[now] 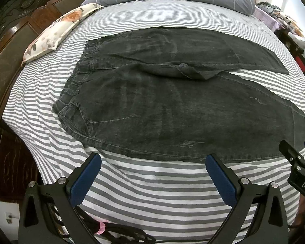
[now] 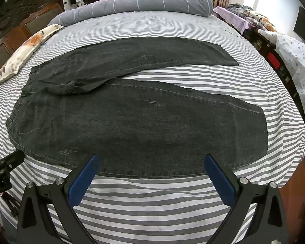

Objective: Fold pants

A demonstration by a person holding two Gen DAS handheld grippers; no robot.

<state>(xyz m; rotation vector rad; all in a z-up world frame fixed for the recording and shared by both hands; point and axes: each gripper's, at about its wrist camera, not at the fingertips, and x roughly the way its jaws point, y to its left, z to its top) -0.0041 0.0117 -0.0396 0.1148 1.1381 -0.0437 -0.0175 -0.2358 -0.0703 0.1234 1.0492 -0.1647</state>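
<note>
Pants (image 1: 172, 109) lay flat on my striped bed (image 1: 152, 183), legs spread. My left gripper (image 1: 152, 172) and right gripper (image 2: 151, 171) hovered near, jaws apart, empty.

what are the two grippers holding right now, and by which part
Nothing is held. The left gripper and the right gripper are both open above the striped sheet, short of the near edge of the dark grey denim pants.

Even, soft daylight is recorded in both views; brightest at the upper right. Strong fisheye bowing is seen on the striped bed sheet (image 1: 152, 183), with black vignetting at the corners. Focus is sharp centrally; only faint shadows are noted.
</note>
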